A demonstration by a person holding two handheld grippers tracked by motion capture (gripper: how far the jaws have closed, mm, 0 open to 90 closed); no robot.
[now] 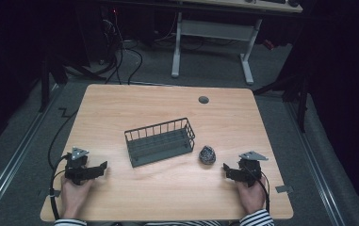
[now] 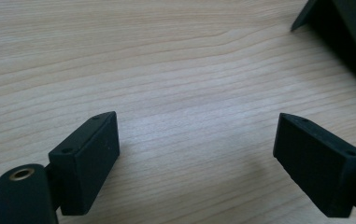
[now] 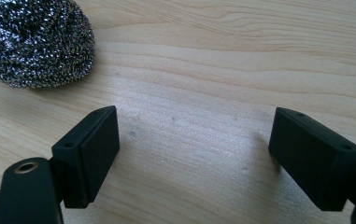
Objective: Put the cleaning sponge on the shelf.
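Observation:
A dark wire basket (image 1: 159, 141) stands in the middle of the wooden table (image 1: 167, 108). Just right of it lies a steel wool scourer (image 1: 208, 155), also at the upper left of the right gripper view (image 3: 33, 39). My left gripper (image 1: 102, 167) rests near the front left corner, held by a hand, its jaws open and bare wood between them (image 2: 196, 140). A corner of the basket (image 2: 339, 32) shows at the upper right of the left gripper view. My right gripper (image 1: 226, 170) rests at the front right, a little short of the scourer, open (image 3: 194, 140) and holding nothing.
A round grey cable grommet (image 1: 203, 100) sits near the table's far edge. A white-legged desk (image 1: 210, 42) stands beyond on the grey floor, with cables (image 1: 120, 52) to its left. Striped sleeves (image 1: 257, 220) show at the bottom edge.

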